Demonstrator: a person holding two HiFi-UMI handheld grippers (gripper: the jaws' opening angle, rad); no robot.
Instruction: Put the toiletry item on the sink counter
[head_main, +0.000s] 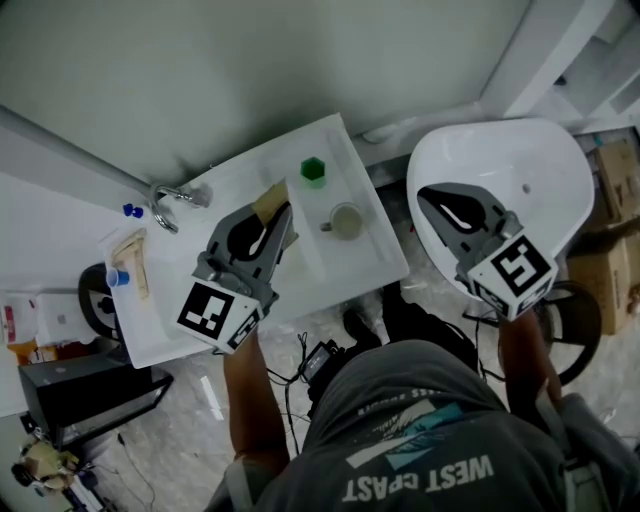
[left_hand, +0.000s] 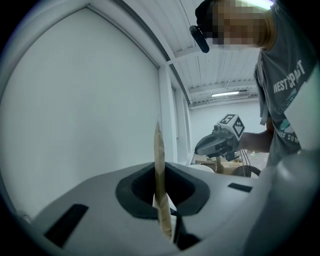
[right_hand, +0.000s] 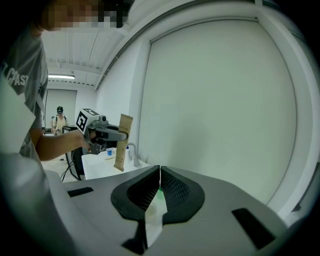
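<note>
My left gripper (head_main: 283, 215) is shut on a flat tan paper packet (head_main: 270, 204) and holds it above the white sink counter (head_main: 375, 262). In the left gripper view the packet (left_hand: 159, 160) stands edge-on between the jaws (left_hand: 160, 189). The right gripper view shows the same packet (right_hand: 123, 142) upright in that gripper, near the faucet (right_hand: 132, 152). My right gripper (head_main: 440, 203) hovers over a white rounded basin (head_main: 545, 165) to the right. Its jaws (right_hand: 159, 184) are pressed together with nothing between them.
A green item (head_main: 314, 170) and a small round cup (head_main: 346, 220) sit on the counter. A chrome faucet (head_main: 172, 200), another tan packet (head_main: 132, 258) and blue caps (head_main: 118, 278) lie to the left. Cardboard boxes (head_main: 615, 185) stand at right; a black case (head_main: 80, 395) is on the floor.
</note>
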